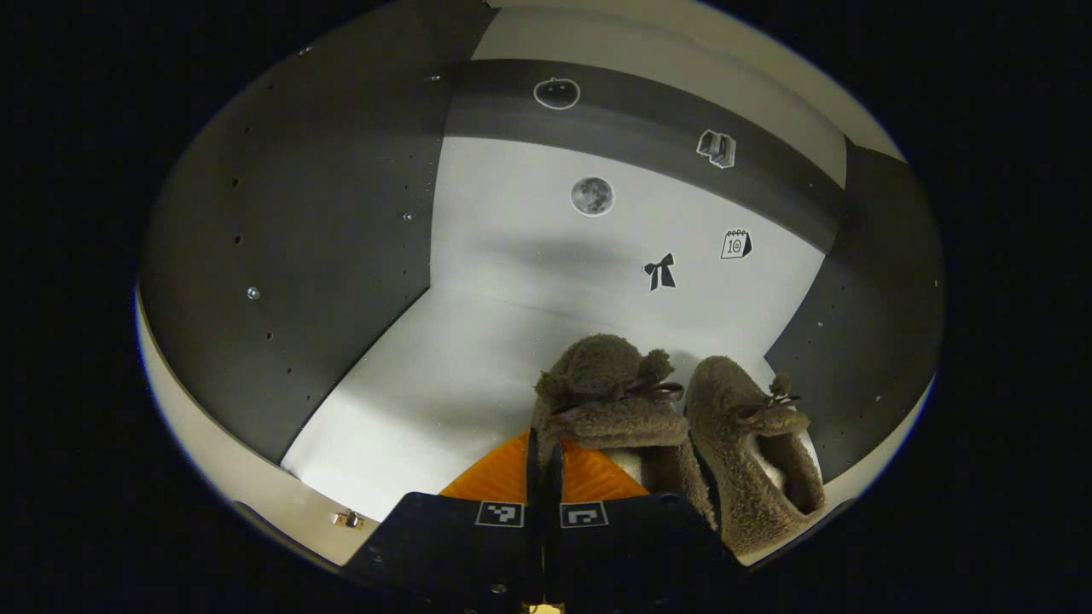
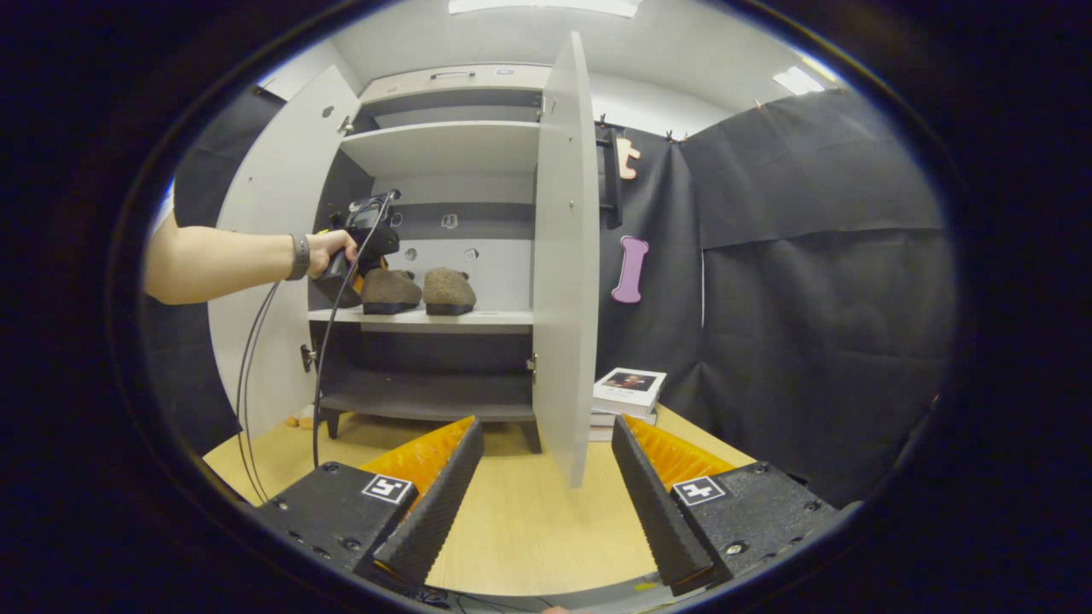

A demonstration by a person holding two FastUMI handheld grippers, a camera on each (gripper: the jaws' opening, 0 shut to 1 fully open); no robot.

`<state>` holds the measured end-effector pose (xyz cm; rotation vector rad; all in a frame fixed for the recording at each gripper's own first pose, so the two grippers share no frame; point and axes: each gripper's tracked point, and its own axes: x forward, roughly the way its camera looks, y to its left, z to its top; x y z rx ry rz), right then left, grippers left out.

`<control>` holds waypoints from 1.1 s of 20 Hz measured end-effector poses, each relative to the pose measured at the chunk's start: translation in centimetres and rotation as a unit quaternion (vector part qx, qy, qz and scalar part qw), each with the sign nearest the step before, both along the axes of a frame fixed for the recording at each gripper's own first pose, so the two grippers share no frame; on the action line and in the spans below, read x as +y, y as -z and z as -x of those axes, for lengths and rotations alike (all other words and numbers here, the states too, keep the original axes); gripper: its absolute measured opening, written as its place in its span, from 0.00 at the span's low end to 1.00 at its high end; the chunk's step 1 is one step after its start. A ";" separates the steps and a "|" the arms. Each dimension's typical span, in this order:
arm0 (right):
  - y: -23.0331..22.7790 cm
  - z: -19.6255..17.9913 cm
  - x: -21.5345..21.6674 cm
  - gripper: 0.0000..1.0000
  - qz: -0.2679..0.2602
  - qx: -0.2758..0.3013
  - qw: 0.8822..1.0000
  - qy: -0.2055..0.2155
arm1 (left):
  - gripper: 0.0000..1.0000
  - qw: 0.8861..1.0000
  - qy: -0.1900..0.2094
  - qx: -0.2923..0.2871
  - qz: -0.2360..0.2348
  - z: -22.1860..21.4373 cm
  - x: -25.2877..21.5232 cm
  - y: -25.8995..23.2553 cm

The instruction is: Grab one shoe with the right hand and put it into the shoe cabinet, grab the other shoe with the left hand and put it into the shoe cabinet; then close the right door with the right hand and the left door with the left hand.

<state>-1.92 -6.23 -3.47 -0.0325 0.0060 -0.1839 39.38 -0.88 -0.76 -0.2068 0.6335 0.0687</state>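
Left claw has its fingers pressed together, nearly no gap, at the heel of the left shoe; can't tell if any of the shoe's rim is caught between them. That shoe sits on the white shelf inside the cabinet, toe toward the back panel, with the right shoe just beside it, sides touching or close to it, same orientation. Both are brown fleece with small bows on top. Back panel carries small stickers: moon, bow, calendar. Right claw is spread wide, pinching nothing, hovering over the wooden counter well back from the shoe cabinet. From the right gripper view the left claw is seen farther off, held by a hand with a wristband, reaching into the middle shelf next to the pair of shoes; cables hang down from it. Both doors stand open: right door edge-on toward the camera, just ahead of the right claw, left door swung out to the left. Stack of books sits on the counter beside the cabinet's right side.
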 end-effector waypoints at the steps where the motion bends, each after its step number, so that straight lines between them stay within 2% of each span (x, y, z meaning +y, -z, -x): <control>1: 0.1 0.0 -0.1 0.96 -0.001 0.001 1.000 0.001 | 0.02 1.000 0.003 0.001 -0.001 0.0 -0.1 -0.1; 3: 0.4 0.4 -0.3 0.96 -0.002 0.002 1.000 0.003 | 0.08 1.000 0.003 0.008 -0.002 0.1 -0.3 0.1; 4: 0.5 0.6 -0.5 0.96 -0.005 0.004 1.000 0.005 | 0.22 1.000 -0.002 0.010 -0.008 0.2 -0.1 0.1; 5: 0.7 0.7 -0.7 0.96 -0.008 0.006 1.000 0.007 | 0.24 1.000 0.002 0.011 -0.009 0.2 -0.1 0.1; 6: 0.9 0.9 -1.0 0.96 -0.012 0.008 1.000 0.010 | 0.31 1.000 0.010 0.014 -0.010 0.4 -0.4 0.0; 8: 1.2 1.2 -1.4 0.96 -0.021 0.013 1.000 0.012 | 0.36 1.000 0.021 0.013 -0.009 0.7 -0.7 -0.4; 10: 1.3 1.2 -1.6 0.96 -0.027 0.014 0.999 0.012 | 0.38 1.000 0.024 0.008 -0.007 1.4 -0.7 -1.2; 13: 1.3 0.9 -0.9 0.96 -0.032 0.016 0.999 -0.003 | 0.70 0.999 0.020 -0.043 -0.026 3.0 0.3 -4.6; 14: 1.4 0.8 -0.7 0.96 -0.030 0.017 0.999 -0.006 | 0.93 0.997 0.025 -0.068 -0.033 3.9 0.3 -6.1; 15: 1.4 0.7 -0.4 0.96 -0.029 0.018 0.999 -0.012 | 0.87 0.994 0.031 -0.099 -0.045 5.0 0.4 -7.8; 16: 1.4 0.8 -0.1 0.96 -0.029 0.018 0.999 -0.019 | 0.93 0.989 0.038 -0.132 -0.060 6.5 0.6 -9.8; 17: 1.4 0.8 0.3 0.99 -0.027 0.019 0.999 -0.025 | 0.94 0.982 0.044 -0.168 -0.078 7.8 0.7 -11.3; 18: 1.4 0.8 0.6 0.96 -0.025 0.019 0.999 -0.033 | 0.95 0.975 0.051 -0.199 -0.090 9.5 0.8 -12.7; 19: 1.2 0.6 1.0 0.99 -0.023 0.019 0.999 -0.041 | 0.95 0.969 0.058 -0.222 -0.093 11.3 0.3 -13.4; 20: 1.0 0.5 1.4 0.96 -0.020 0.018 0.998 -0.048 | 0.95 0.964 0.062 -0.241 -0.092 13.3 0.1 -13.8; 22: 0.5 0.3 2.1 0.99 -0.015 0.017 0.998 -0.061 | 0.94 0.959 0.058 -0.263 -0.087 17.3 0.5 -13.5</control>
